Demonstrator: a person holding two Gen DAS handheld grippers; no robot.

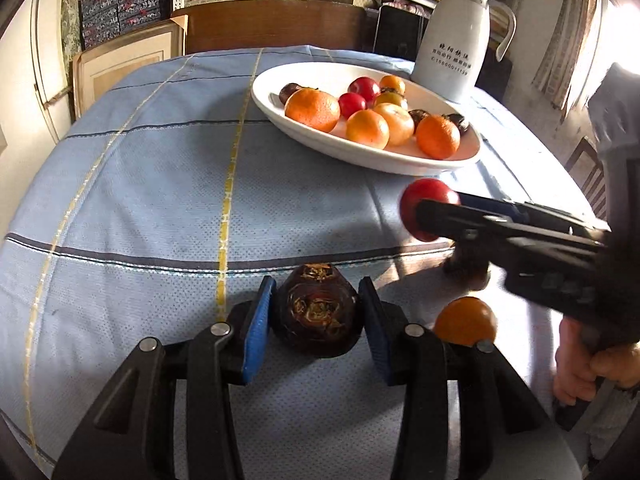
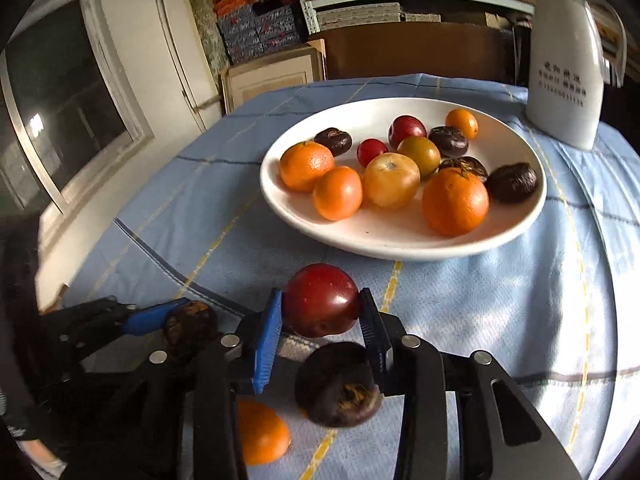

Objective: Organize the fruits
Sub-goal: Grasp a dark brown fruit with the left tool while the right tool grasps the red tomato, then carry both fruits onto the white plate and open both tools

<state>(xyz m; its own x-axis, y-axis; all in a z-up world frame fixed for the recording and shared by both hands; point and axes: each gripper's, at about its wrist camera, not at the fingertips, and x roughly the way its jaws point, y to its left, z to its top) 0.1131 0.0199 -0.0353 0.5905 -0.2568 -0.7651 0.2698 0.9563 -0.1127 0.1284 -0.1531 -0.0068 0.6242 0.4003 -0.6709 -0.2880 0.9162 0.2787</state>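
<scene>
A white oval plate (image 1: 360, 156) (image 2: 400, 248) holds several oranges, red plums and dark brown fruits. My left gripper (image 1: 316, 312) is shut on a dark brown fruit (image 1: 318, 310) just above the blue tablecloth; it also shows at the left of the right wrist view (image 2: 192, 322). My right gripper (image 2: 320, 312) is shut on a red plum (image 2: 320, 300) (image 1: 416, 208), held above the cloth in front of the plate. Loose on the cloth lie another dark brown fruit (image 2: 340, 388) (image 1: 466, 268) and an orange (image 2: 260, 432) (image 1: 464, 320).
A white thermos jug (image 1: 452, 44) (image 2: 564, 76) stands behind the plate at the right. The table has a blue checked cloth (image 1: 160, 200). Shelves with boxes and a framed panel stand behind the table. A window (image 2: 60, 100) is on the left wall.
</scene>
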